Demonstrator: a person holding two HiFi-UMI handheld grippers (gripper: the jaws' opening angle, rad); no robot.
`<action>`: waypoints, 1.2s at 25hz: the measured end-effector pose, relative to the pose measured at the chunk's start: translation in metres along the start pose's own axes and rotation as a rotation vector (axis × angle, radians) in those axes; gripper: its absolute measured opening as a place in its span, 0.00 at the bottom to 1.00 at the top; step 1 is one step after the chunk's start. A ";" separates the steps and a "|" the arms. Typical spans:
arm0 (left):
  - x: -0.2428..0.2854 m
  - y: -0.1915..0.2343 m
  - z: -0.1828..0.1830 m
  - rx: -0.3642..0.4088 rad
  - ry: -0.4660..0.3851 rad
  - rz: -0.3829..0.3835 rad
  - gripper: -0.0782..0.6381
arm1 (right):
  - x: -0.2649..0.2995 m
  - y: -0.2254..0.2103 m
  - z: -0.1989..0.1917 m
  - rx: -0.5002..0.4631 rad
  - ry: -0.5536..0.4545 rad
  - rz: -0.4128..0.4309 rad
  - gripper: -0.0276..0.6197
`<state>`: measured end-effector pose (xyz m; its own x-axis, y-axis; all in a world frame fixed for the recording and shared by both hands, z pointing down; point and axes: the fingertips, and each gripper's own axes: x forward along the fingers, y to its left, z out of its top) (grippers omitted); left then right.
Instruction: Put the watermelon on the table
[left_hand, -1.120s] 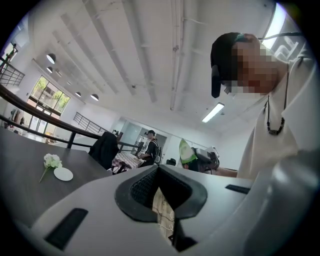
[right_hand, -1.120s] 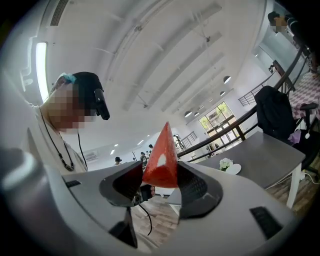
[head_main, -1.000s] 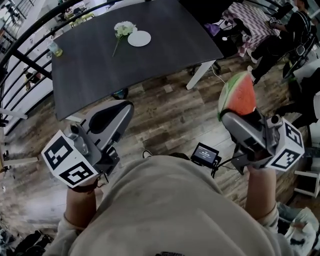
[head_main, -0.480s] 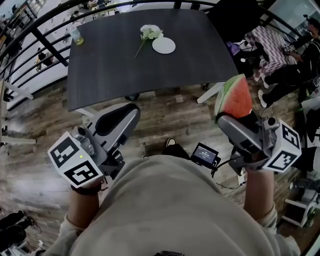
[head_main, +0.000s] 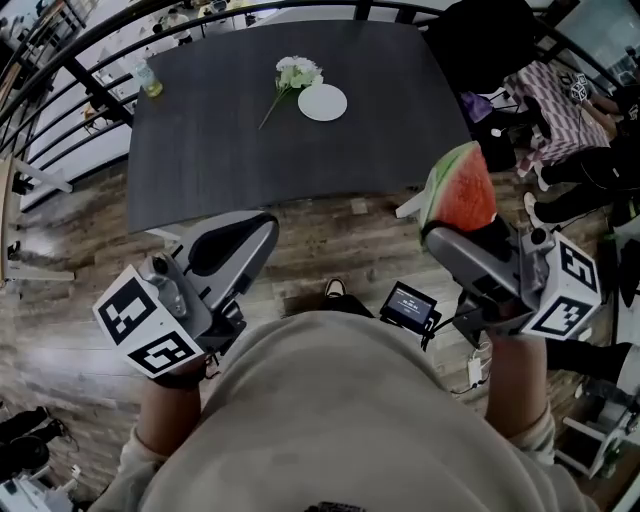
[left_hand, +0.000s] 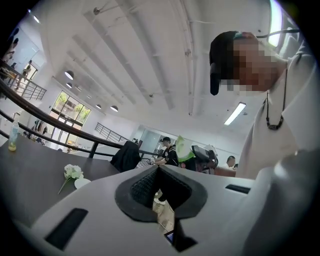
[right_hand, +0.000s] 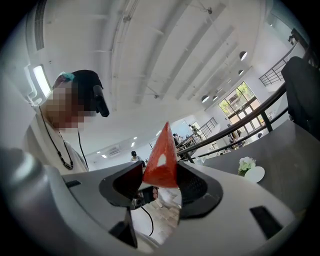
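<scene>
Here, a wooden plank floor (head_main: 60, 300) fills the lower part of the head view, and a dark table (head_main: 250, 150) stands on it ahead of the person. The left gripper (head_main: 255, 232) hangs over the floor just short of the table's near edge; its own view shows its jaws closed tip to tip with nothing between them. The right gripper (head_main: 452, 240) is clamped on the watermelon (head_main: 460, 190), a wedge with red flesh and a green rind, which stands point-up out of the jaws. That wedge is held over the floor beside the table's near right corner, not on the table. Each gripper carries a cube with black and white square markers, one at the left (head_main: 145, 322) and one at the right (head_main: 565, 292); these show patterns only, no letters. At the table's far side lie a white plate (head_main: 322, 102) and, touching it, a bunch of white flowers (head_main: 296, 72), with a clear bottle (head_main: 148, 78) well apart at the far left corner. A small lit screen (head_main: 408, 306) sits in front of the person's chest; its writing is too small to read.
</scene>
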<state>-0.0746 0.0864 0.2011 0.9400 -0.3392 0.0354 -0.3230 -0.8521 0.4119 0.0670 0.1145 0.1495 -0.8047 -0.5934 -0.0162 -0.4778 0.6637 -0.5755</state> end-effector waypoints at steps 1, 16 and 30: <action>0.010 0.000 -0.001 0.007 0.006 0.007 0.12 | -0.005 -0.008 0.004 0.001 0.000 0.002 0.40; 0.112 0.018 0.014 0.086 0.123 0.092 0.12 | -0.071 -0.108 0.050 0.051 -0.083 0.016 0.40; 0.186 0.068 0.008 0.040 0.154 -0.094 0.12 | -0.090 -0.162 0.070 0.025 -0.139 -0.179 0.40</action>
<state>0.0777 -0.0381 0.2281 0.9710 -0.1949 0.1383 -0.2339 -0.8934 0.3835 0.2414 0.0289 0.1873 -0.6508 -0.7589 -0.0239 -0.5982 0.5319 -0.5993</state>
